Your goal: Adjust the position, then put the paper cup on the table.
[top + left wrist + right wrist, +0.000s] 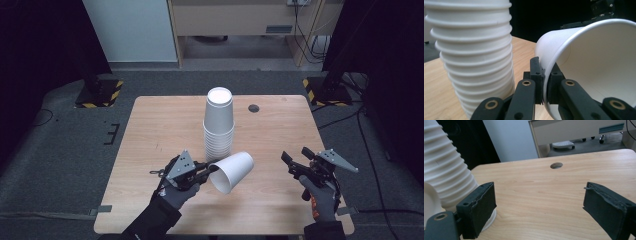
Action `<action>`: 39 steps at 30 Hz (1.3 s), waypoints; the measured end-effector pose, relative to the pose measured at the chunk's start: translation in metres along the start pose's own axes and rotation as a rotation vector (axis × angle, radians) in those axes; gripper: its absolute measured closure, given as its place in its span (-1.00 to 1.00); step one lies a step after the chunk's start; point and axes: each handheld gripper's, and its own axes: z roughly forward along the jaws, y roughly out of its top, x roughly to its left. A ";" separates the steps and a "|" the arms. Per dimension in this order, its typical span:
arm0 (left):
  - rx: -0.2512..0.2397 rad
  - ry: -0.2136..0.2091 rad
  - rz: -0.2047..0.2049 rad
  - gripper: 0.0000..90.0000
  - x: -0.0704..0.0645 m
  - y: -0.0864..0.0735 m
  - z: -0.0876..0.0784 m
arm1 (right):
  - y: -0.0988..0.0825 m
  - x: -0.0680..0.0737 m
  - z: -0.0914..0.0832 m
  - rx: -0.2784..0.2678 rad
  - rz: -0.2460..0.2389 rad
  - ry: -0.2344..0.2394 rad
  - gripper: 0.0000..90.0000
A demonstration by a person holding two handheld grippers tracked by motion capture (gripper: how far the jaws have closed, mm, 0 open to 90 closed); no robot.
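A pale wood tabletop (165,125) with rounded corners stands on grey carpet (60,130), with a small round hole (254,108) near its far edge. Behind it are a white panel (132,30), a beige desk (240,20) with cables, and two dark stands on yellow-and-black striped bases (100,92). A stack (219,122) of white cups sits upside down at the tabletop's middle. The left gripper (210,170) pinches the rim of a single cup (232,171), one jaw inside and one outside; the cup lies tilted on its side just beside the stack's base. The right gripper (295,160) hovers over the right side with jaws spread, holding nothing.
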 end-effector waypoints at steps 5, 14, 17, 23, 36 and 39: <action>0.015 -0.006 -0.019 0.89 0.004 -0.010 -0.009 | -0.006 -0.003 0.000 0.028 -0.026 -0.027 -0.76; 0.049 -0.007 -0.011 0.89 0.008 -0.021 -0.017 | -0.011 -0.005 0.003 0.070 -0.056 -0.053 -0.76; 0.058 0.000 -0.020 0.89 0.010 -0.025 -0.022 | -0.013 -0.007 0.003 0.073 -0.054 -0.061 -0.75; 0.077 0.024 -0.037 0.89 0.016 -0.034 -0.034 | -0.015 -0.007 0.003 0.083 -0.067 -0.068 -0.75; 0.110 0.035 -0.054 0.89 0.025 -0.046 -0.059 | -0.017 -0.006 0.005 0.099 -0.087 -0.077 -0.75; 0.119 0.041 -0.058 0.89 0.027 -0.048 -0.064 | -0.017 -0.007 0.006 0.105 -0.089 -0.078 -0.75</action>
